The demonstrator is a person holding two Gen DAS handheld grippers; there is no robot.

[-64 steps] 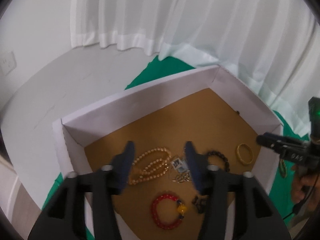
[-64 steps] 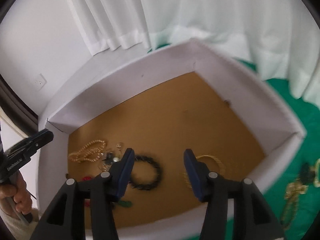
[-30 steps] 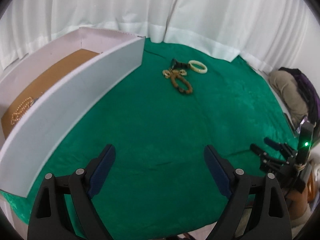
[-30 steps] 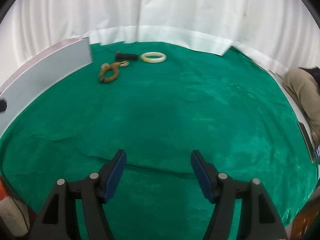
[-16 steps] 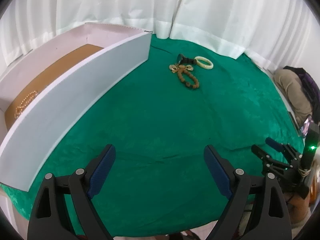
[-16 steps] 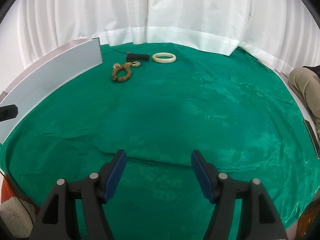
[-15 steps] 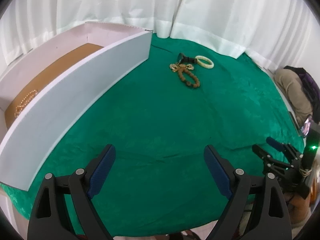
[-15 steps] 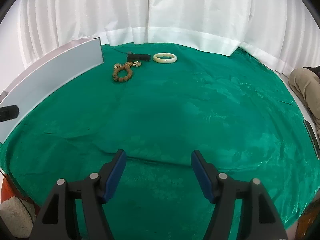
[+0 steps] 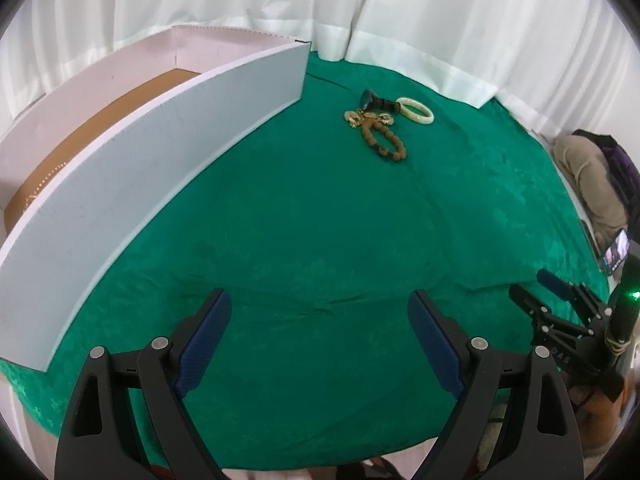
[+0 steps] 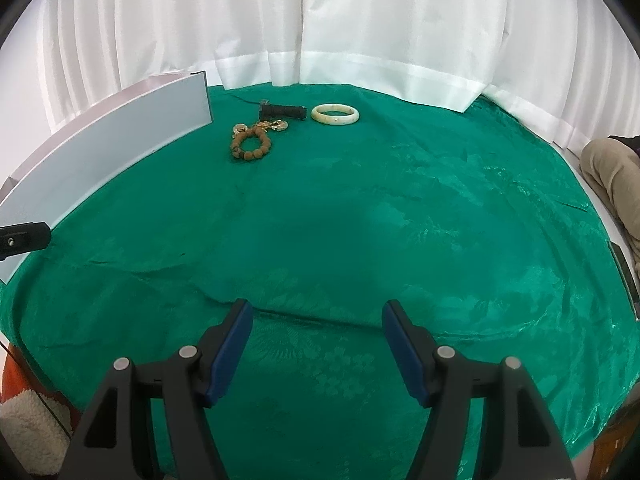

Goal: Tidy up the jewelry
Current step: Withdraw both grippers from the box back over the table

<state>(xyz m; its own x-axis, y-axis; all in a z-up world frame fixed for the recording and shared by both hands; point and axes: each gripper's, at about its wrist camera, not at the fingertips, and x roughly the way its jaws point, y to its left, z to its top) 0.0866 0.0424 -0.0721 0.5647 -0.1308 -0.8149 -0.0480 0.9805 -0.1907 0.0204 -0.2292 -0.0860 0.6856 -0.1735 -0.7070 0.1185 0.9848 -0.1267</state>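
A brown bead bracelet [image 9: 383,141] [image 10: 251,145], a gold chain piece [image 9: 357,117] [image 10: 276,125], a small black object [image 9: 376,102] [image 10: 283,112] and a cream bangle [image 9: 417,109] [image 10: 335,114] lie together at the far side of the green cloth [image 9: 320,220]. A white box with a brown floor [image 9: 100,120] [image 10: 120,136] stands on the left; a gold bead strand [image 9: 44,184] shows inside it. My left gripper [image 9: 319,344] is open and empty over the near cloth. My right gripper [image 10: 318,354] is open and empty, also far from the jewelry, and shows in the left wrist view [image 9: 560,304].
White curtains [image 10: 320,20] hang behind the table. A person's leg in tan trousers [image 10: 612,176] is at the right edge. A phone [image 9: 616,250] lies near the cloth's right edge. A fleecy orange and white item [image 10: 28,420] is at the lower left.
Both grippers left the box about two seconds ago and pulled back over the near cloth, jaws wider. In the last half second almost nothing has moved.
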